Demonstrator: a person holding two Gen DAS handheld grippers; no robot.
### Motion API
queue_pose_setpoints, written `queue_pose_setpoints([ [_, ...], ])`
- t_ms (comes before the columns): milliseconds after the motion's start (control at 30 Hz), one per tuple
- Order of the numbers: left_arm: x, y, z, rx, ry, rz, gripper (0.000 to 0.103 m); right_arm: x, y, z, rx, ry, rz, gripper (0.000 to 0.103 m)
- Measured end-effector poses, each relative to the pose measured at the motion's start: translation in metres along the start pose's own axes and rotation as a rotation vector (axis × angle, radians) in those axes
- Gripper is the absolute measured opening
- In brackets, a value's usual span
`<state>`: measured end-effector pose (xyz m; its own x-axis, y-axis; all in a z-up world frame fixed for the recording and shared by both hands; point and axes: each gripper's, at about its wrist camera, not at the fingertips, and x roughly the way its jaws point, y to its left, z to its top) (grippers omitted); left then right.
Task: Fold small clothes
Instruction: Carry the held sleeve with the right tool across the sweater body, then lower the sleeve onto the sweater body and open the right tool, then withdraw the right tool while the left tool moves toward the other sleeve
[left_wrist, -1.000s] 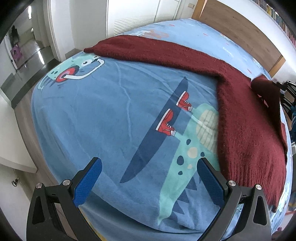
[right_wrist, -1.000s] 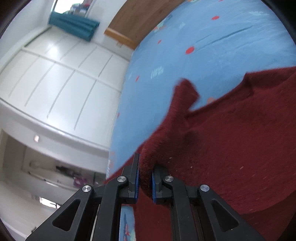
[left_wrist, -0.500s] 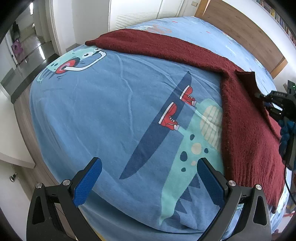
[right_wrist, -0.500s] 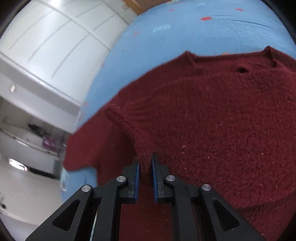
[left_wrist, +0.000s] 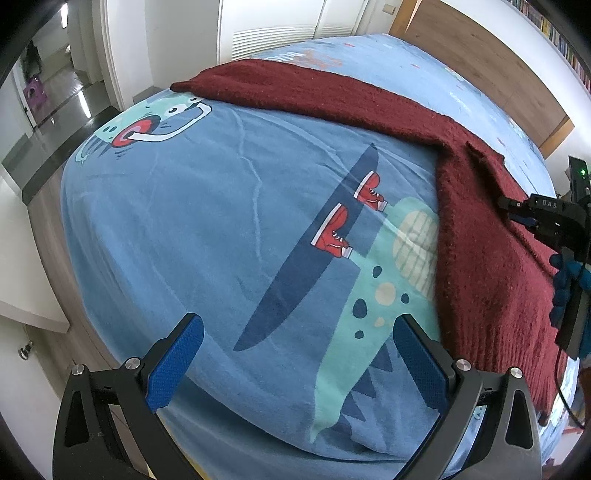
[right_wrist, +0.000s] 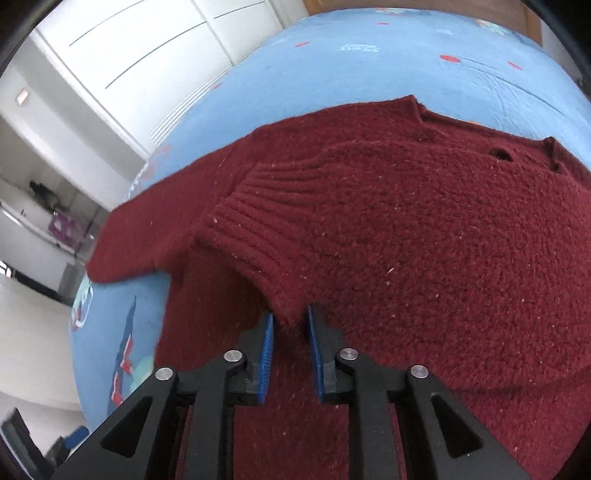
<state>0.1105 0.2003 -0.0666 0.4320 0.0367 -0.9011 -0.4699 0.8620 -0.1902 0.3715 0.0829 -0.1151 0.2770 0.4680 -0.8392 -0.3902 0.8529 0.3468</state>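
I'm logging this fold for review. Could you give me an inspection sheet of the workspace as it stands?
Surface: bed sheet, blue, dinosaur print.
Job's things: red sweater, one sleeve cuff folded over the body, the other sleeve stretched out.
Clutter: nothing seen.
Grippers: left gripper open, empty, above the sheet; right gripper has just been opening, cuff edge between the pads.
Cables: black cable by the right gripper.
Surroundings: white cupboards, wooden headboard.

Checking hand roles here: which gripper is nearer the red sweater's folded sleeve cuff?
Right. The right gripper has the ribbed cuff between its jaws, which have just been opening. The left gripper hovers open over the blue bedsheet, beside the sweater.
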Motion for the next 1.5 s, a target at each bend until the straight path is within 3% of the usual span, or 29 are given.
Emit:
queue_pose_setpoints([
  [200, 0.001, 0.004, 0.000, -0.017, -0.001, -0.001, 0.101, -0.016, 0.018, 0.002, -0.058, -0.022, 0.032, 0.026],
  [367, -0.001, 0.005, 0.002, -0.002, -0.038, 0.020, 0.101, -0.019, 0.014, 0.015, -0.060, -0.074, -0.038, 0.027],
  [500, 0.001, 0.007, 0.003, -0.005, -0.027, 0.018, 0.101, 0.002, 0.012, 0.011, -0.052, -0.055, -0.104, 0.028],
  [633, 0.002, 0.007, 0.003, -0.005, -0.014, 0.012, 0.101, 0.017, 0.024, -0.003, -0.055, -0.045, -0.090, 0.034],
  [800, 0.001, 0.001, 0.002, 0.025, 0.001, 0.008, 0.101, 0.002, 0.026, -0.010, -0.098, -0.066, -0.079, 0.034],
  [1033, -0.003, -0.010, -0.001, 0.042, -0.007, -0.007, 0.101, -0.052, -0.044, -0.011, -0.017, -0.193, -0.256, 0.034],
  [1267, -0.004, -0.021, 0.000, 0.070, 0.007, -0.003, 0.101, -0.082, -0.134, -0.016, 0.120, -0.210, -0.420, 0.034],
  [1367, -0.005, -0.025, 0.001, 0.079, 0.009, -0.003, 0.101, -0.082, -0.162, -0.031, 0.182, -0.177, -0.432, 0.034],
  [1500, -0.011, -0.030, 0.002, 0.091, -0.005, -0.014, 0.101, -0.078, -0.160, -0.050, 0.166, -0.168, -0.418, 0.035],
])
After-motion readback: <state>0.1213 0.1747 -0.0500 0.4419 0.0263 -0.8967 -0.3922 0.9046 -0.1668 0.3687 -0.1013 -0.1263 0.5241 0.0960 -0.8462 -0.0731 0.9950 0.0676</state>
